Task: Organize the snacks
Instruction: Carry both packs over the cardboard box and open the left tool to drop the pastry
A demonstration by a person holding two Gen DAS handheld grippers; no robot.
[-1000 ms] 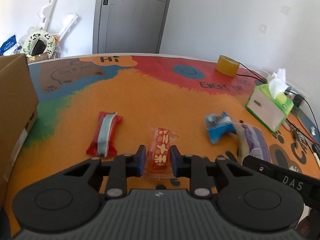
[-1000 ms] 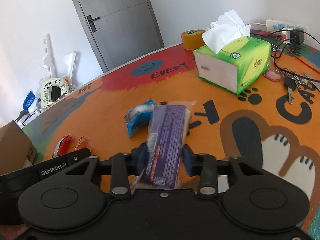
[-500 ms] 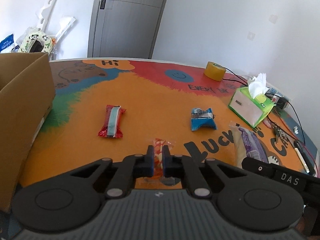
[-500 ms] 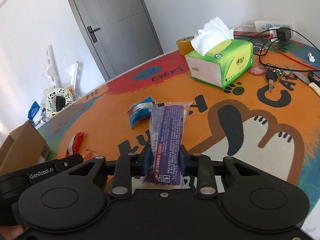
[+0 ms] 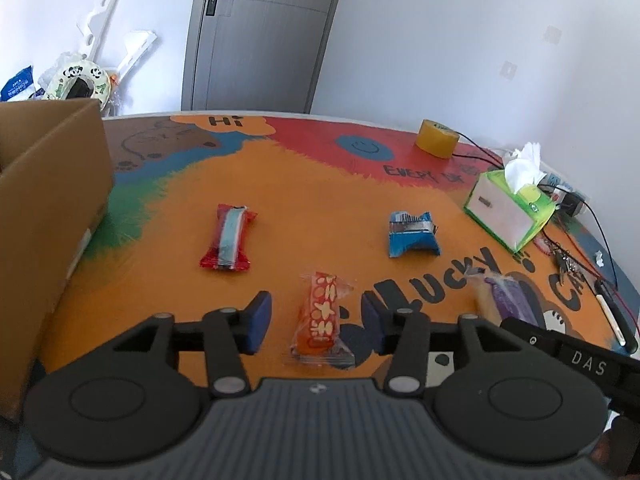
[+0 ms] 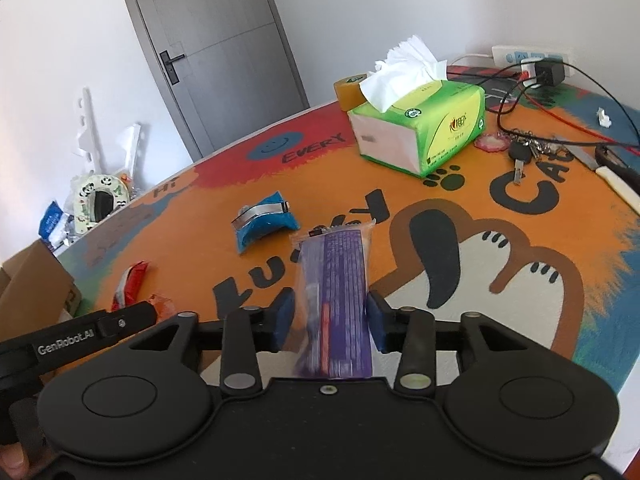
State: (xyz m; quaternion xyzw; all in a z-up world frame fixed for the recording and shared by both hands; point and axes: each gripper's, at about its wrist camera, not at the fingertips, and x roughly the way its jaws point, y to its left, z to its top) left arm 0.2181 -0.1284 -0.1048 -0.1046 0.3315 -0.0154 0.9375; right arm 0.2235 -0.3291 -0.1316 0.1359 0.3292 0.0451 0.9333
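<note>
My left gripper (image 5: 316,322) is open, its pads well apart on either side of an orange snack packet with pale flower shapes (image 5: 323,318) that lies on the table mat. My right gripper (image 6: 330,322) is open around a purple snack packet (image 6: 338,300), which lies between the pads and looks blurred; the packet also shows in the left wrist view (image 5: 506,296). A red packet with a pale blue stripe (image 5: 228,238) lies to the left. A blue packet (image 5: 412,234) lies farther right. A cardboard box (image 5: 44,216) stands at the left edge.
A green tissue box (image 5: 508,210) stands at the right, with a roll of yellow tape (image 5: 436,144) behind it. Keys (image 6: 520,156), cables and a power strip (image 6: 532,58) lie at the far right. Clutter sits on the floor beyond the table (image 5: 76,80).
Both grippers have opened: the left has let go of the orange packet, the right has loosened from the purple packet. Both views have pulled back and up from the table.
</note>
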